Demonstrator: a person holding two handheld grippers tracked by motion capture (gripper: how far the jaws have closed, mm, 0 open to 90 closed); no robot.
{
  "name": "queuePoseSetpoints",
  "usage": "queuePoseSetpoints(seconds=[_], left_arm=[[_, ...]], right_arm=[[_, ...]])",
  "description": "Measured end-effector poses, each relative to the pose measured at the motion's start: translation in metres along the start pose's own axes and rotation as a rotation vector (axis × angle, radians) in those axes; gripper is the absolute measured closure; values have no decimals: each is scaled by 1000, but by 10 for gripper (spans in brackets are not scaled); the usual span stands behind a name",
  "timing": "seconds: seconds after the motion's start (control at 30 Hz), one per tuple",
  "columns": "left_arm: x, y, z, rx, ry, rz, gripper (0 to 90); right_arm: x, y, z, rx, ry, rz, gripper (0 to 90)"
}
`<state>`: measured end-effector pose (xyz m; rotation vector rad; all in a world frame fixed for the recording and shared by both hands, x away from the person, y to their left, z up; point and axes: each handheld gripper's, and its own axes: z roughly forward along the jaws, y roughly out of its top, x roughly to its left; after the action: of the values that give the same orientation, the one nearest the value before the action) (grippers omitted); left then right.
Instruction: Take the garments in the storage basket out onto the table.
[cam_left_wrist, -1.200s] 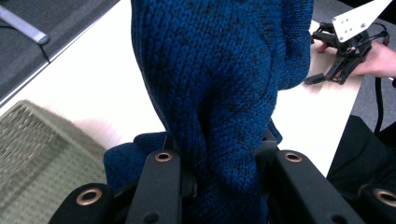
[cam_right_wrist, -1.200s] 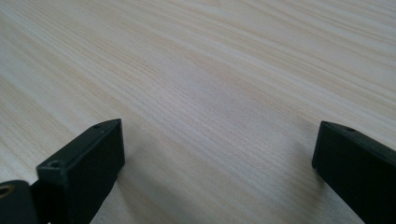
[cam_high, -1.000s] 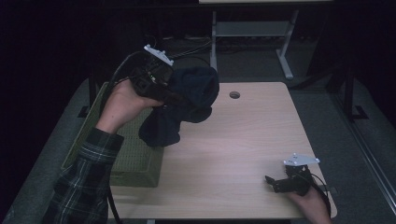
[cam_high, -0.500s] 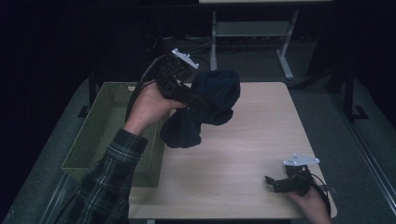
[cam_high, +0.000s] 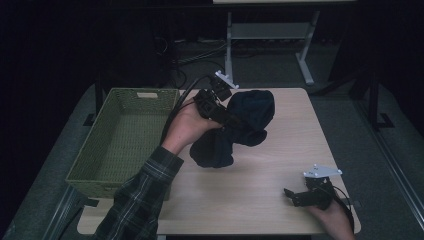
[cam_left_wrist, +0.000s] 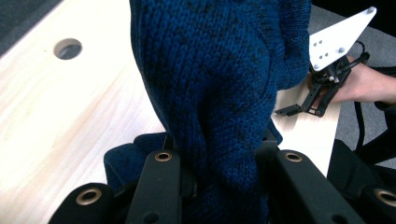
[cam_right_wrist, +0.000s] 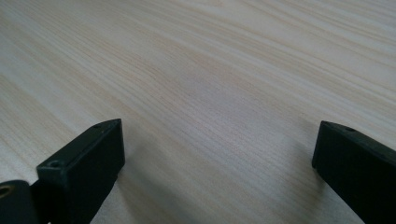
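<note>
One green basket (cam_high: 125, 145) beside left tongs (cam_high: 235, 122) clamping blue knit (cam_high: 240, 125); right tongs (cam_high: 292, 196) agape, unladen.

Rectangular green woven wicker basket (cam_high: 122, 142) at left edge of light wooden table (cam_high: 280, 150), partly overhanging. Round cable hole (cam_left_wrist: 67, 48) in tabletop. White metal desk frame (cam_high: 270, 35) behind, dark cables (cam_high: 195, 52) on grey floor.

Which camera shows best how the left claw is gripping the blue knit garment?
The left gripper view: its jaws press a fold of the blue knit garment between them, close up. The high view shows the whole garment hanging from the left claw above the table, but the grip point is small and dark. The right gripper view shows bare tabletop between open jaws.
</note>
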<state>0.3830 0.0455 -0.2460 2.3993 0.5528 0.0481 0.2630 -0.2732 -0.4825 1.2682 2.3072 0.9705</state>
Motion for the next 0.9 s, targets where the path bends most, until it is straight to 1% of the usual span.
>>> queuePoseSetpoints(seconds=[0.13, 0.23, 0.3, 0.57, 0.7, 0.9], left_arm=[[-3, -4, 17, 11, -17, -7, 714], [-4, -7, 30, 32, -20, -5, 714], [-5, -10, 40, 32, -25, -14, 714], [-4, -19, 76, 71, -36, -38, 713], [-2, -24, 96, 89, -53, -54, 712], [2, -32, 117, 81, -84, -81, 710]], right_arm=[[0, 0, 0, 1, -1, 1, 21], [0, 0, 0, 2, 1, 2, 21], [0, 0, 0, -2, 0, -3, 21], [0, 0, 0, -2, 6, -7, 21], [0, 0, 0, -1, 6, -8, 21], [0, 0, 0, -2, 8, -8, 21]])
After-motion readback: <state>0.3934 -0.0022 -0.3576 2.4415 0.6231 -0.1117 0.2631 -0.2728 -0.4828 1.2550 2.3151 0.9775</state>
